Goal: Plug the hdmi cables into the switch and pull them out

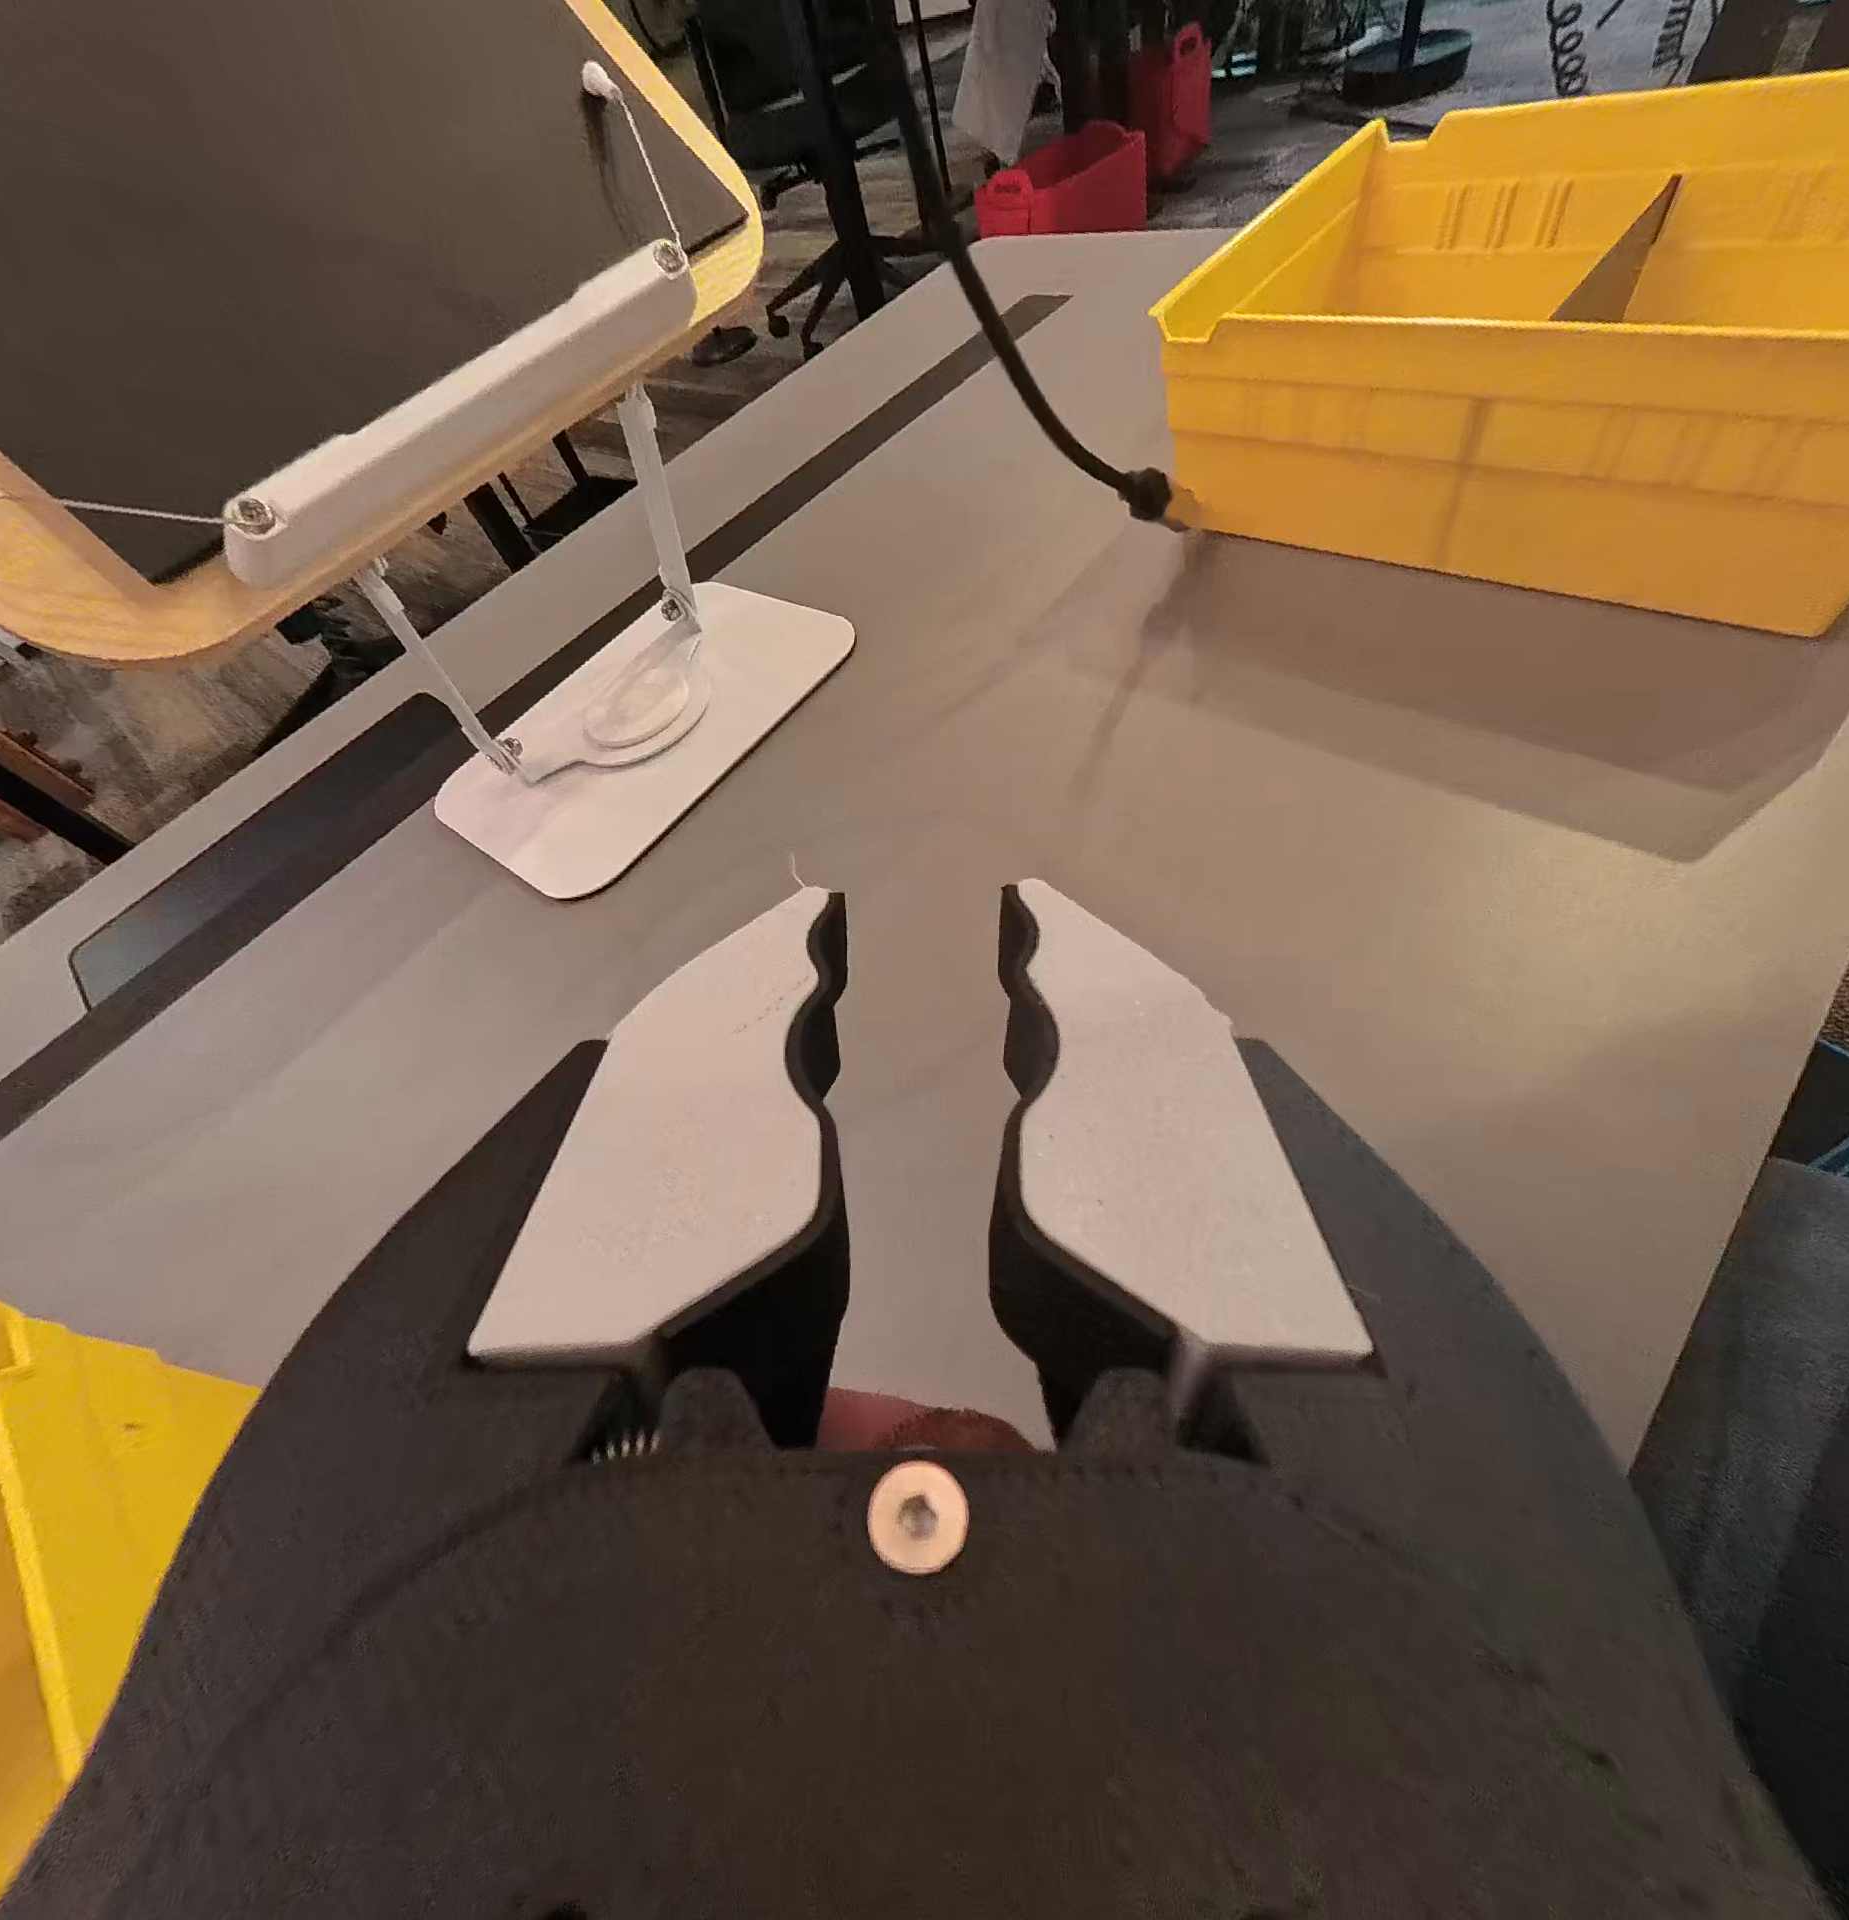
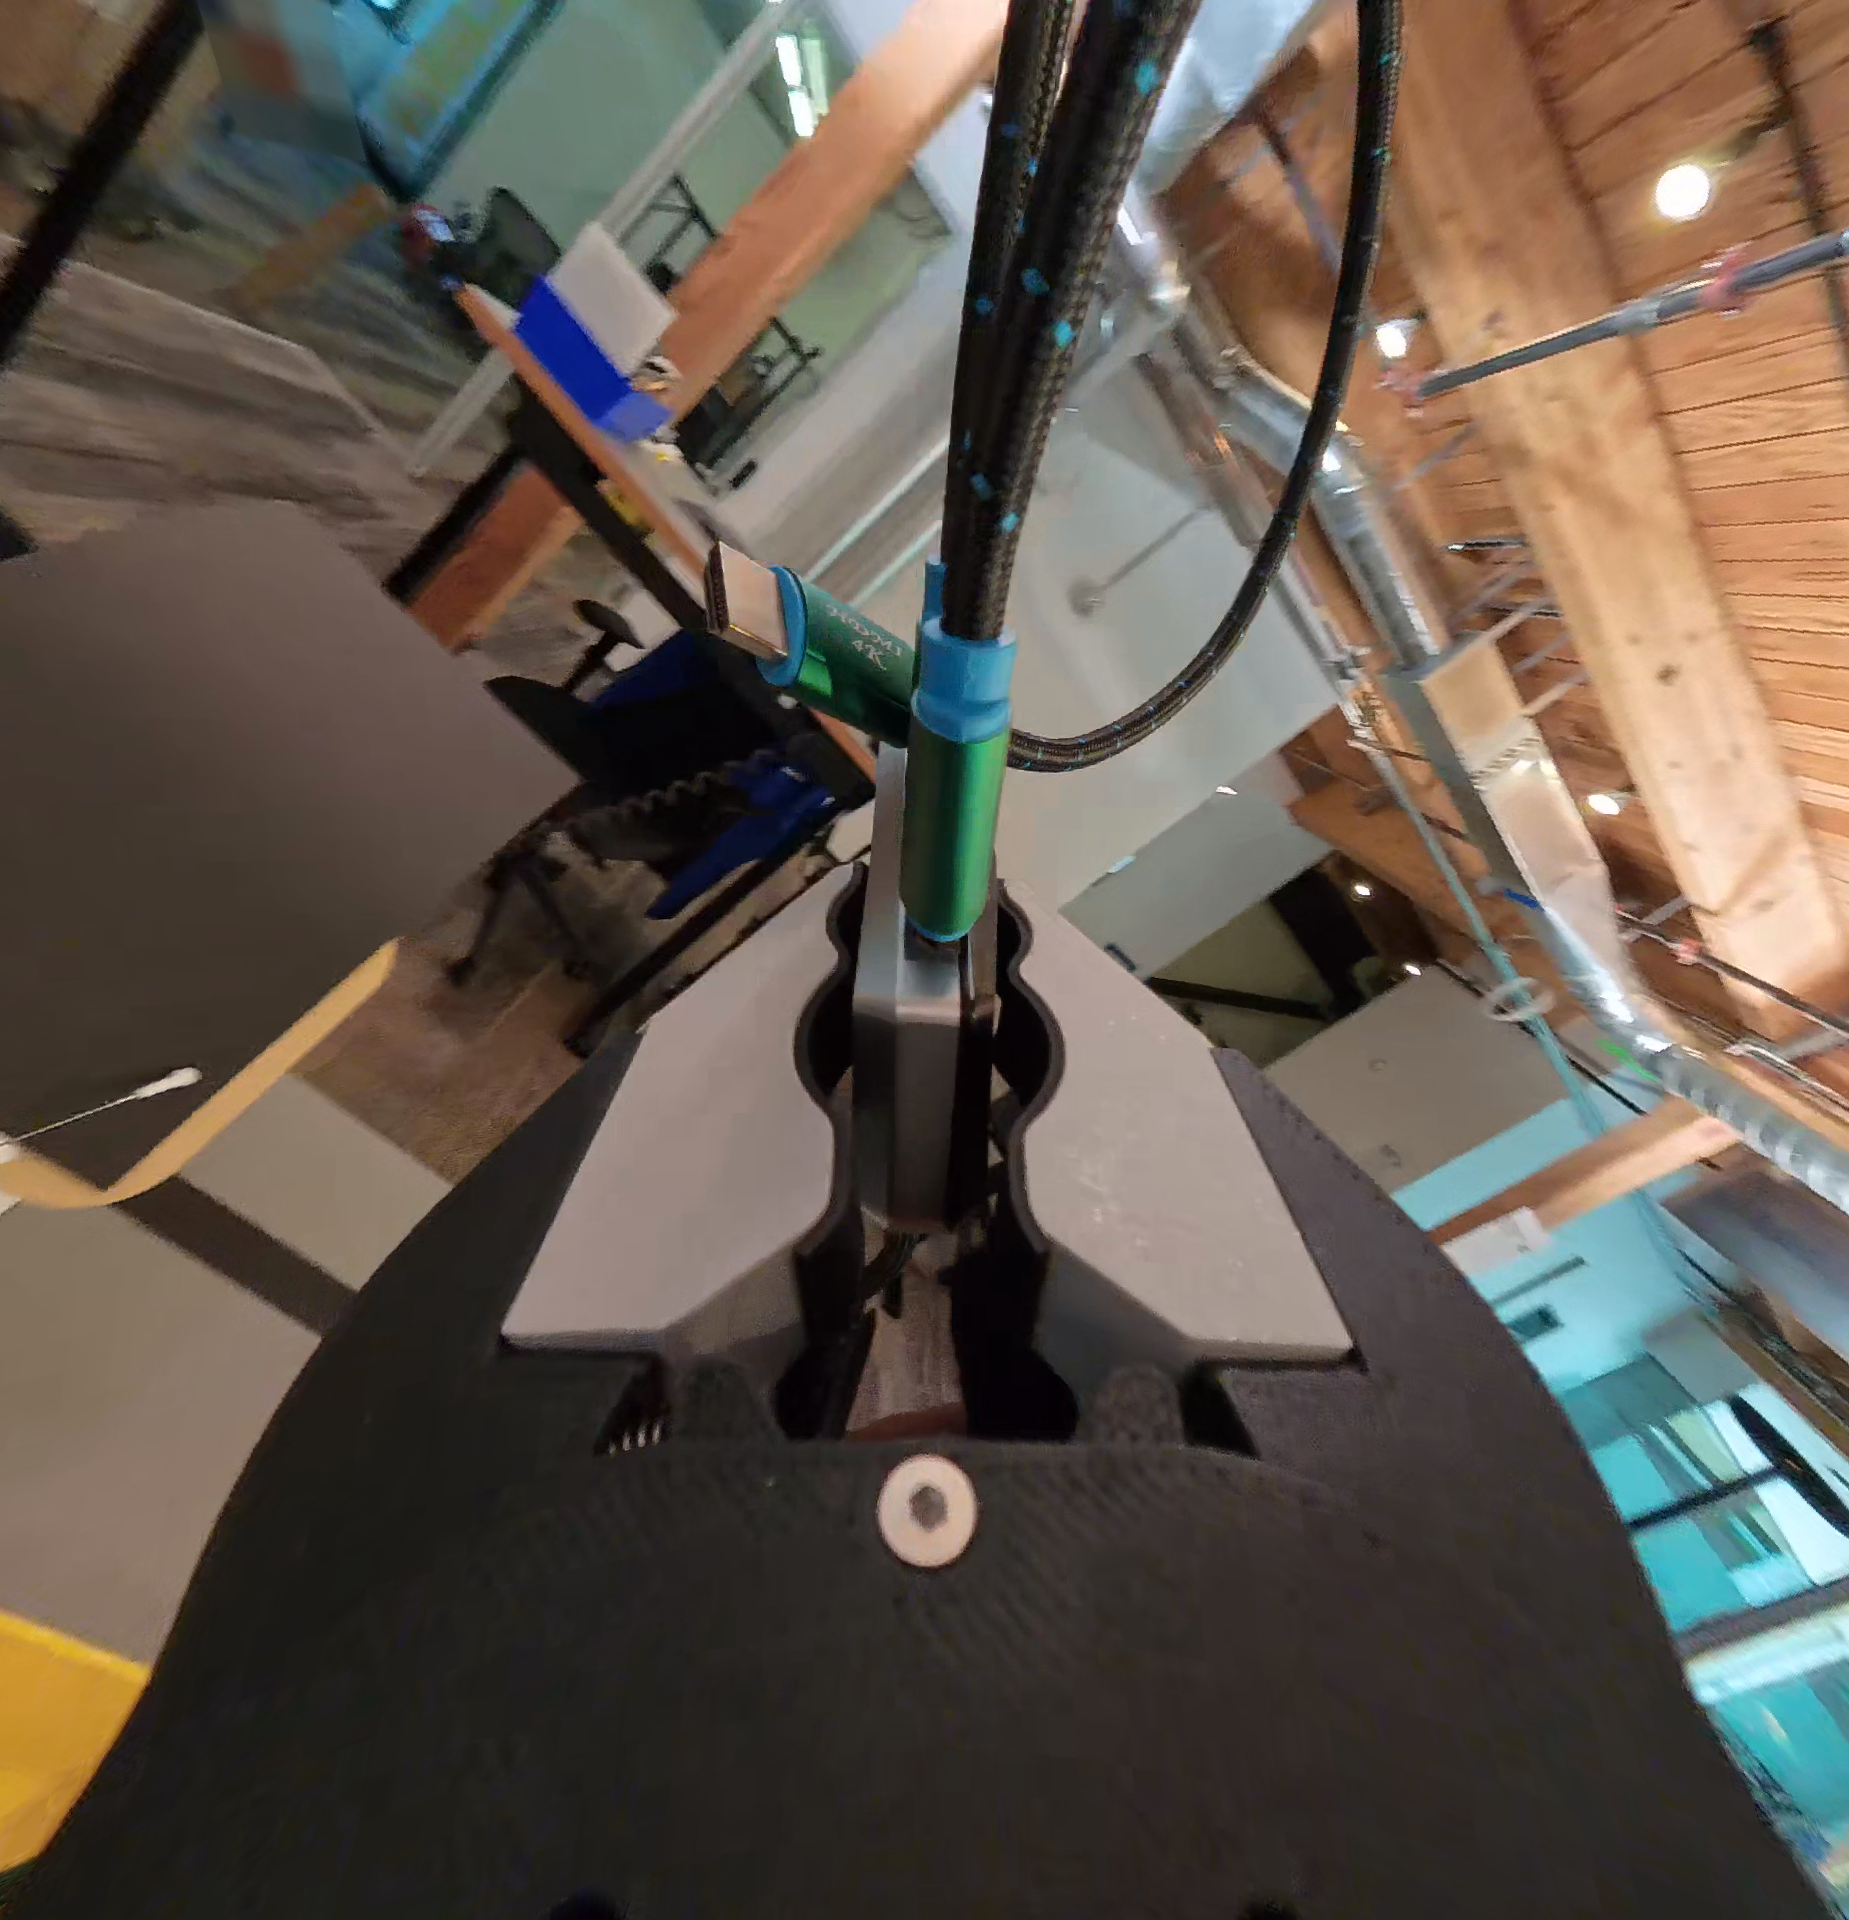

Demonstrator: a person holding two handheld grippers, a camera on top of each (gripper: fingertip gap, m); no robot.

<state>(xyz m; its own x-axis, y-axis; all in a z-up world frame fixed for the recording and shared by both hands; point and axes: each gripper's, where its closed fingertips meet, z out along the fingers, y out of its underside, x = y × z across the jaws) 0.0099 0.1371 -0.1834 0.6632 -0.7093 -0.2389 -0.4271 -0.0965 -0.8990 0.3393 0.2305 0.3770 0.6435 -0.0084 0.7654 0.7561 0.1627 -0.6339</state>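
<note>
The right gripper (image 2: 925, 997) clamps the grey box-shaped switch (image 2: 899, 1049), lifted off the table, green-shelled HDMI plug (image 2: 951, 821) seated. The left gripper (image 1: 922, 914), jaws parted and empty, should grasp the shell and pull along the plug's axis.

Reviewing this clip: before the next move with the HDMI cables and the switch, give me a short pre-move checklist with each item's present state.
1. Right claw clamped on the grey switch: ok.
2. One green HDMI plug seated in the switch's top end: ok, it stands straight in the port.
3. Second green plug unplugged and reachable: ok, it hangs loose beside the first, metal tip exposed.
4. Left claw open and empty, ready to take a plug: ok, only the grey table lies beneath it.
5. Left claw lined up with either plug: not ok, no plug shows in its view.
6. Braided cables free of snags: cannot tell, they run out of frame.
</note>
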